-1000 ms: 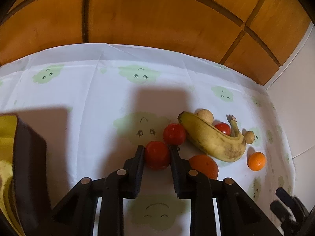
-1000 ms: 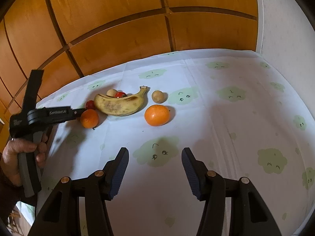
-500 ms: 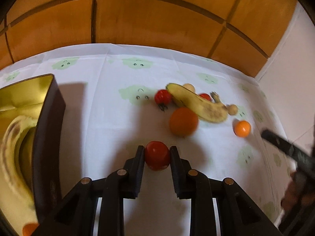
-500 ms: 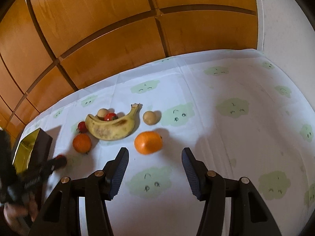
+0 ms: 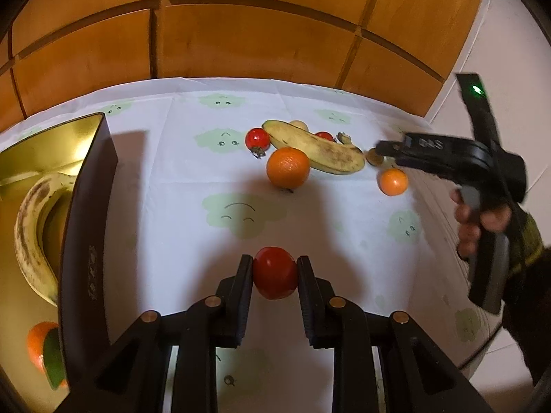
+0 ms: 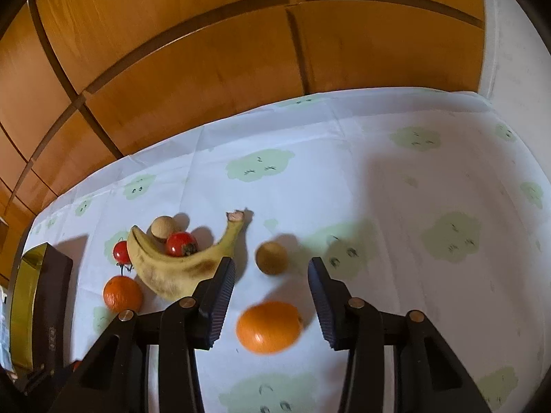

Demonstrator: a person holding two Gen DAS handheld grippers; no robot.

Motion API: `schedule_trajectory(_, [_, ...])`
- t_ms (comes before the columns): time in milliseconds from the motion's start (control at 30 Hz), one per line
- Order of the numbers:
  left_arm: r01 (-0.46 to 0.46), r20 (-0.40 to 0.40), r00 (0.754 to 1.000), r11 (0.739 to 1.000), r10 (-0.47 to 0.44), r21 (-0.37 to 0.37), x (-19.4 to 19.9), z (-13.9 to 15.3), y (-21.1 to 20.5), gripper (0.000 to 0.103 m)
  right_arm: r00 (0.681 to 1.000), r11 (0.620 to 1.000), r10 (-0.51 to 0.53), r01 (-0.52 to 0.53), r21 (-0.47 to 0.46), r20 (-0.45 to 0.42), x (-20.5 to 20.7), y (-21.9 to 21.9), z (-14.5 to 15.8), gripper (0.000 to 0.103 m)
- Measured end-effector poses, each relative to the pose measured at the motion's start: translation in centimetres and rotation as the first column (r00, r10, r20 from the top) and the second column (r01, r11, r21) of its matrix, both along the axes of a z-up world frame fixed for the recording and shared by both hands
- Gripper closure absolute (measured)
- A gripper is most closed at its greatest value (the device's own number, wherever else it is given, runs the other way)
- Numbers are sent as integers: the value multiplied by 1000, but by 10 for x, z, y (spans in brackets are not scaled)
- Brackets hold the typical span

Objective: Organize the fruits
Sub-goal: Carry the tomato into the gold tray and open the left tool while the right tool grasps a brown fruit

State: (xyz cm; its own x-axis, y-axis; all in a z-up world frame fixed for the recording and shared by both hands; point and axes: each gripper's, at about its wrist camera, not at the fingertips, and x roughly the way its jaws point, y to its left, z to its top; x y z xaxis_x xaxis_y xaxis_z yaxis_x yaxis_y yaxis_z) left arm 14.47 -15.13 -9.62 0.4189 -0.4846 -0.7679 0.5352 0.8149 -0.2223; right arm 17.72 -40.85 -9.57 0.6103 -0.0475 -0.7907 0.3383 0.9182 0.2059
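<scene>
Red and glossy, a tomato [image 5: 274,273] sits pinched between the pads of the left tongs [image 5: 274,275], clear of the white cloth [image 5: 172,206] on the counter. The gold-lined box [image 5: 86,186] stands just to the left, with a banana [image 5: 31,227] and an orange [image 5: 39,344] already inside. That looks like the place the tomato is bound for.

The right tongs [image 6: 272,296] have just been closing, yet they are still apart and grip nothing. A small orange [image 6: 268,327] lies on the cloth between them, untouched by either pad as far as I can tell. A brown fruit [image 6: 271,257] sits just beyond it.

Still loose on the cloth are a second banana [image 6: 172,272], two more tomatoes [image 6: 181,243] [image 6: 121,250], a pale round fruit [image 6: 162,228] and a larger orange [image 6: 122,293].

Several things could go wrong from here, in my judgement. The tomato is soft and smooth, so a tighter squeeze may split it, and a jolt against the box wall may pop it free. Round fruit rolls, so pads that meet the small orange off-centre could squirt it forward into the brown fruit or off towards the counter edge. The left pad of the right tongs stands close to the banana and may nudge it, which would send the tomato and pale fruit resting against it rolling.
</scene>
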Motion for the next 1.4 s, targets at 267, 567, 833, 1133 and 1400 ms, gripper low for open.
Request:
schedule_trajectory(267, [-2, 5, 1000, 999, 2, -38, -8, 13, 7, 78, 999, 1000, 21, -21, -16, -48, 19, -1, -13, 79])
schedule_trajectory(567, [-67, 55, 996, 989, 74, -129, -18, 65, 49, 78, 999, 998, 20, -22, -55, -41, 22, 1, -4, 79])
schedule_trajectory(833, [-322, 95, 937, 937, 336, -138, -12, 85, 152, 78, 995, 990, 57, -45, -136, 85, 0, 21, 48, 79])
schedule_trajectory(1133, [-549, 59, 835, 836, 547, 28, 3, 38, 224, 78, 960, 975, 205, -183, -126, 189, -48, 95, 80, 79])
schedule_trajectory(1400, [-541, 58, 841, 839, 538, 58, 3, 21, 225, 77, 931, 946, 322, -308, -99, 173, -70, 156, 73, 79])
